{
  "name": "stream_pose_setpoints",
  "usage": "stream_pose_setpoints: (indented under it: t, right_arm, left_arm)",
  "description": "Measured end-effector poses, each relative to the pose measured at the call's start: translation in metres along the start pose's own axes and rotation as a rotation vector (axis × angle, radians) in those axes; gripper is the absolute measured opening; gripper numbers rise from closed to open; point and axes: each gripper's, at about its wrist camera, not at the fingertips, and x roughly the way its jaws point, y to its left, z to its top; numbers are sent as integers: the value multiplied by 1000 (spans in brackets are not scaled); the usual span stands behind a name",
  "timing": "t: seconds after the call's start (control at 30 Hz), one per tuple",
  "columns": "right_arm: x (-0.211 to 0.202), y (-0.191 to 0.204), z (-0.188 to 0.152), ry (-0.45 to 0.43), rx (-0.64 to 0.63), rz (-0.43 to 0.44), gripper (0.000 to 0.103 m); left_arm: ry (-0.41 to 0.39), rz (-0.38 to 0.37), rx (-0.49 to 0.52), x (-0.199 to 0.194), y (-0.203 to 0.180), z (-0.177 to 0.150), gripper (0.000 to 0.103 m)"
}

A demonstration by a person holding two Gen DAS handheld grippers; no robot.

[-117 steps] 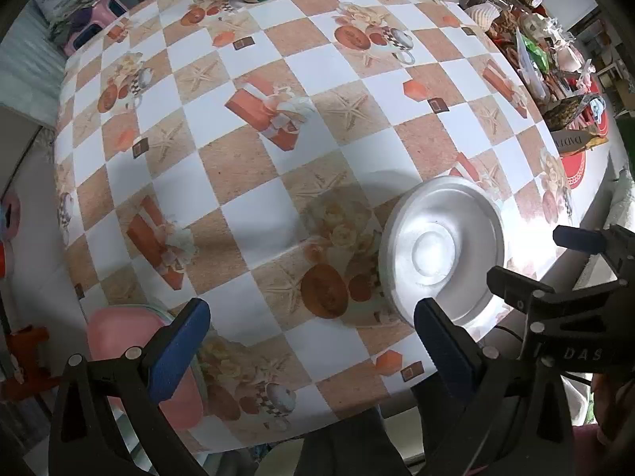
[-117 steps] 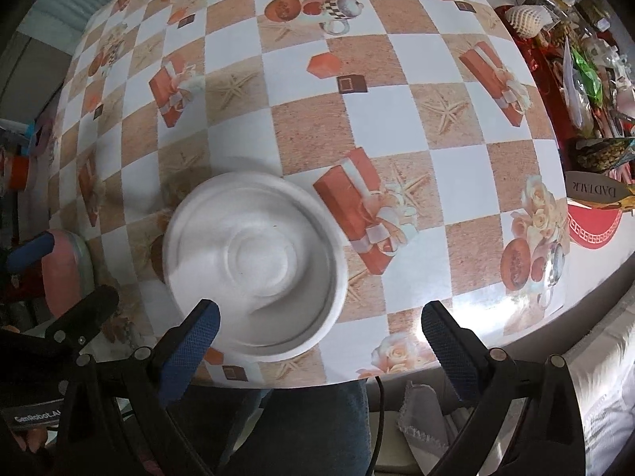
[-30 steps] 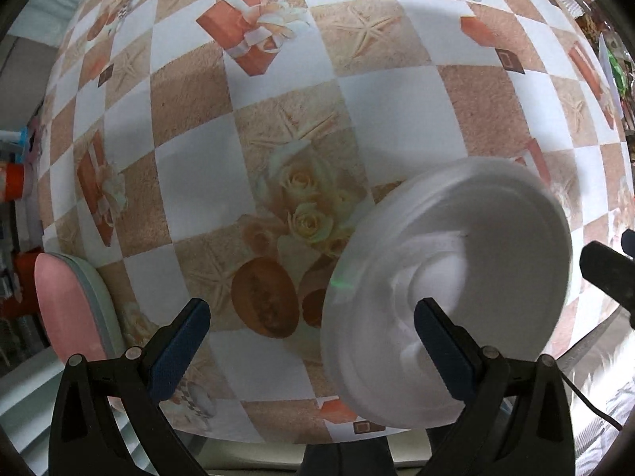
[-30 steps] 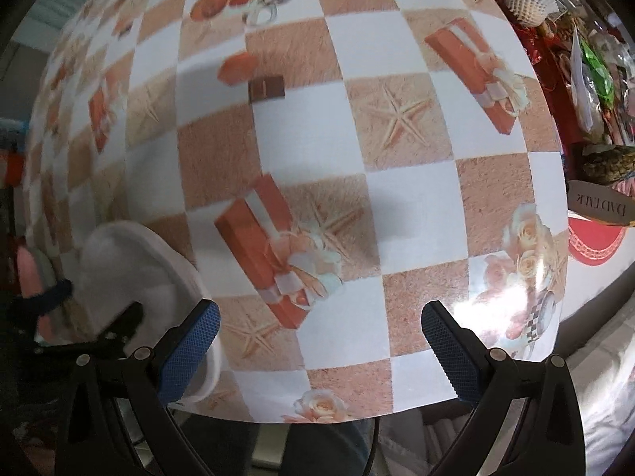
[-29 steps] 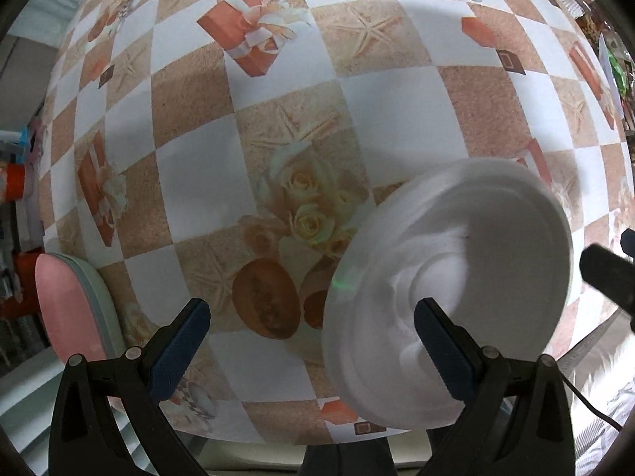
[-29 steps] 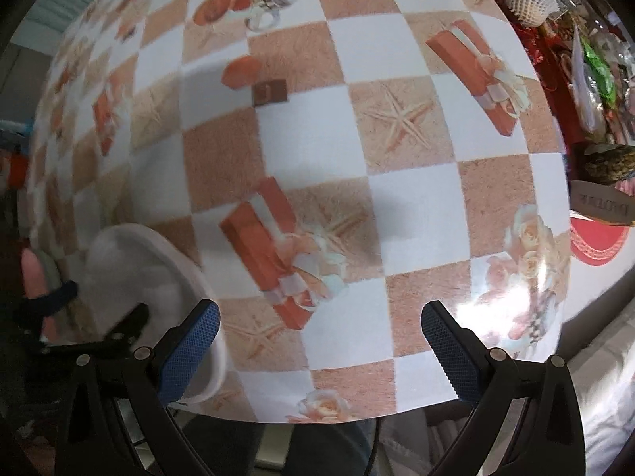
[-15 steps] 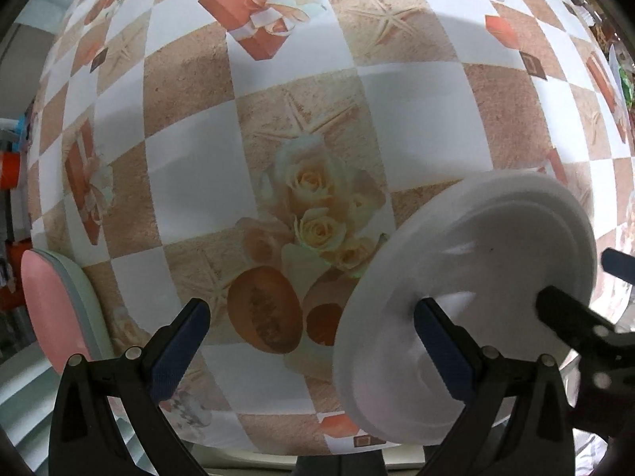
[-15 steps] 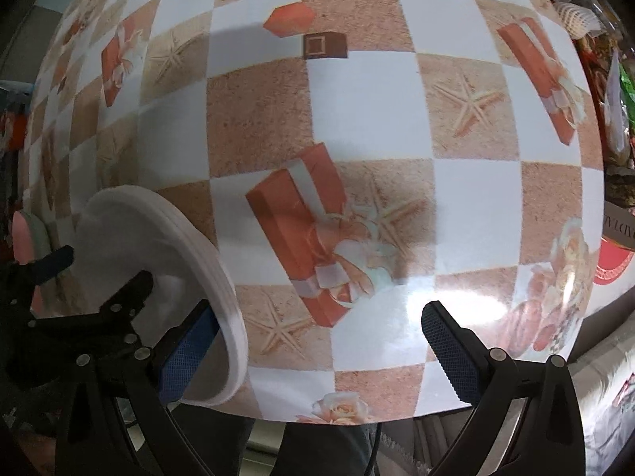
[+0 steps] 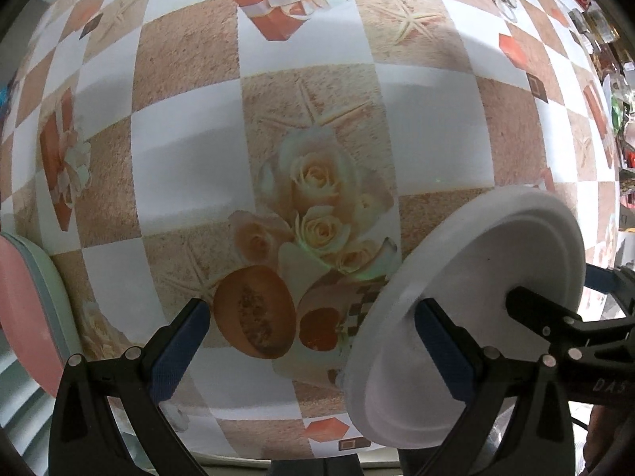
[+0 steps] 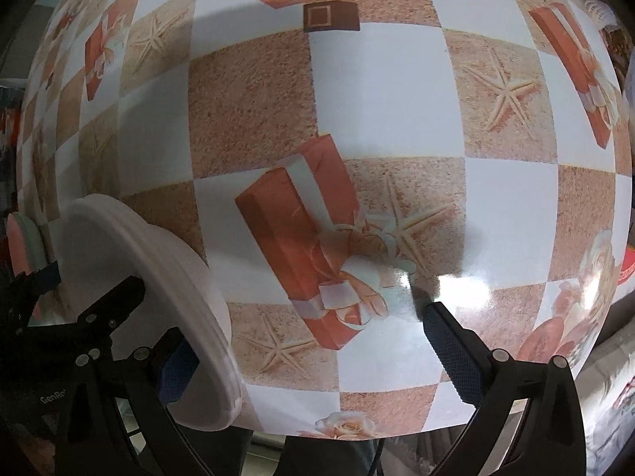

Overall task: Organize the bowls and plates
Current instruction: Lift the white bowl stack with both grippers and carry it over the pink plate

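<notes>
A white foam plate (image 9: pixel 472 305) is tilted up on its edge at the near side of the table. It also shows in the right wrist view (image 10: pixel 158 301). My left gripper (image 9: pixel 313 353) is open, and its right finger (image 9: pixel 444 353) lies against the plate's face. My right gripper (image 10: pixel 305 361) is open, with its left finger (image 10: pixel 176 373) behind the plate's rim. A pink plate (image 9: pixel 24 313) on a pale green one sits at the table's left edge.
The table (image 9: pixel 309 91) has a checked cloth printed with gift boxes, starfish and roses. Cluttered packets and jars (image 9: pixel 611 59) line its right side. The near table edge runs just below both grippers.
The white plate has tipped up from lying flat to standing steeply on edge between the two grippers. Both grippers have come closer to the table and to each other.
</notes>
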Motion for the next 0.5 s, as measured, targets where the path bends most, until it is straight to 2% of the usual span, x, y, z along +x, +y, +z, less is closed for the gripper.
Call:
stream_pose_setpoints:
  t: [0.1, 0.13, 0.23, 0.4, 0.5]
  right_arm:
    - [0, 0, 5, 9, -5, -2, 103]
    - [1, 11, -9, 3, 0, -2, 103]
    - [1, 13, -16, -11, 2, -3, 103]
    - [2, 13, -21, -8, 2, -2, 103]
    - [5, 14, -28, -6, 0, -2, 103]
  left_arm:
    - [-16, -2, 2, -2, -2, -7, 103]
    - [-20, -3, 1, -3, -1, -9, 103]
    - [-33, -3, -3, -5, -4, -14, 103]
    - [-5, 2, 0, -12, -10, -13, 103]
    - [-1, -2, 4, -16, -16, -10, 97]
